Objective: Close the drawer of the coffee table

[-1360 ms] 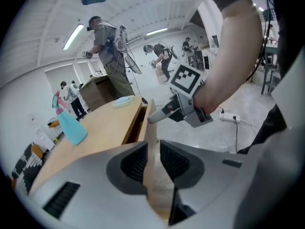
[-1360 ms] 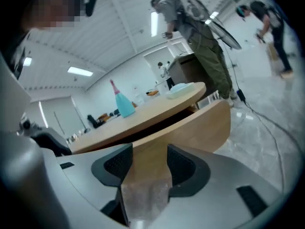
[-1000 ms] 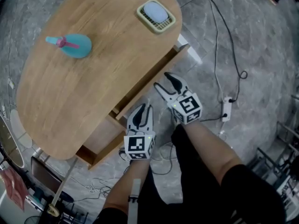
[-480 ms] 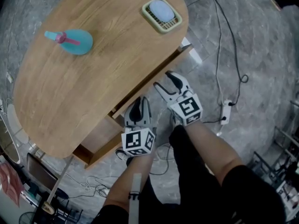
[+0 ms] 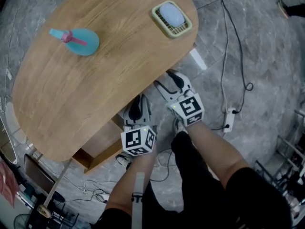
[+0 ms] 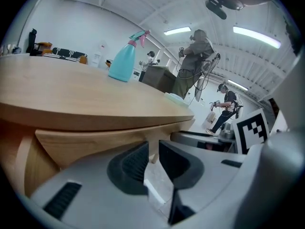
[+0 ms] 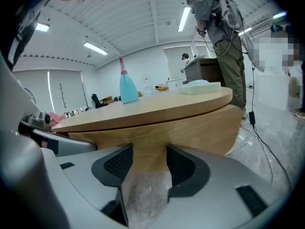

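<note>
The oval wooden coffee table [image 5: 95, 85] fills the upper left of the head view. Its drawer front [image 7: 190, 128] sits almost flush under the tabletop edge and also shows in the left gripper view [image 6: 95, 142]. My left gripper [image 5: 137, 106] points at the drawer front from the near side. Its jaws [image 6: 153, 159] have just been closing to a narrow gap, with nothing between them. My right gripper [image 5: 167, 80] stands open beside it. Its fingertips [image 7: 149, 163] are close against the drawer front, and nothing is held.
A turquoise spray bottle [image 5: 78, 41] and a pale green dish with a light blue lump [image 5: 172, 16] stand on the tabletop. A power strip [image 5: 229, 118] and cables lie on the grey floor to the right. Other people stand beyond the table [image 6: 193, 61].
The drawer front, which stuck out past the table's edge, has slid in under the tabletop. Both grippers moved toward the table with it.
</note>
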Tool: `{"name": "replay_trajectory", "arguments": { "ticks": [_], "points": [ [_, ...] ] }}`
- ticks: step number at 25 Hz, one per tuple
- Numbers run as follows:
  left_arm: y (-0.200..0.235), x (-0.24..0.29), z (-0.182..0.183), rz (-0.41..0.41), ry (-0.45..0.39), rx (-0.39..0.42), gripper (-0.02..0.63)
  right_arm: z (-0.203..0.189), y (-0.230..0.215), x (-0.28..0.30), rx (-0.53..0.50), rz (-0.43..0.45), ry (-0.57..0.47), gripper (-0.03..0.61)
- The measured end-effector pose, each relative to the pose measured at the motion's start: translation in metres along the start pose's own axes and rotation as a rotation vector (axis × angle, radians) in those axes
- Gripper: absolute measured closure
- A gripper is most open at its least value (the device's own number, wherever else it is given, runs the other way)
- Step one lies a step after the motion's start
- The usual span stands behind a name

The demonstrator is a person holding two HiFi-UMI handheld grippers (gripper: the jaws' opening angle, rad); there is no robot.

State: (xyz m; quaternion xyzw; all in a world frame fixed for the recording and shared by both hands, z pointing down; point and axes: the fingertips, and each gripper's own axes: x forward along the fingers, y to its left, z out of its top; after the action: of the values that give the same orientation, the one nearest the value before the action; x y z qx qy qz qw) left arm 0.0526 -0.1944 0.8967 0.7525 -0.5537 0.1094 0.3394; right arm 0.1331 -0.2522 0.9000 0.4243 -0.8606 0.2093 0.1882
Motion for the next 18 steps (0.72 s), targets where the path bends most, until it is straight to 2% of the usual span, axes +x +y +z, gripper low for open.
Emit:
{"name": "replay_trajectory", "arguments": {
  "ticks": [16, 18],
  "points": [
    [0.022, 0.02, 0.021, 0.062, -0.123, 0.06, 0.551, 0.019, -0.006, 0.029, -0.036, -0.024, -0.049, 0.368],
    [0.022, 0.022, 0.023, 0.06, -0.124, 0.071, 0.571, 0.019, -0.006, 0.03, -0.045, -0.025, -0.047, 0.37]
  ]
}}
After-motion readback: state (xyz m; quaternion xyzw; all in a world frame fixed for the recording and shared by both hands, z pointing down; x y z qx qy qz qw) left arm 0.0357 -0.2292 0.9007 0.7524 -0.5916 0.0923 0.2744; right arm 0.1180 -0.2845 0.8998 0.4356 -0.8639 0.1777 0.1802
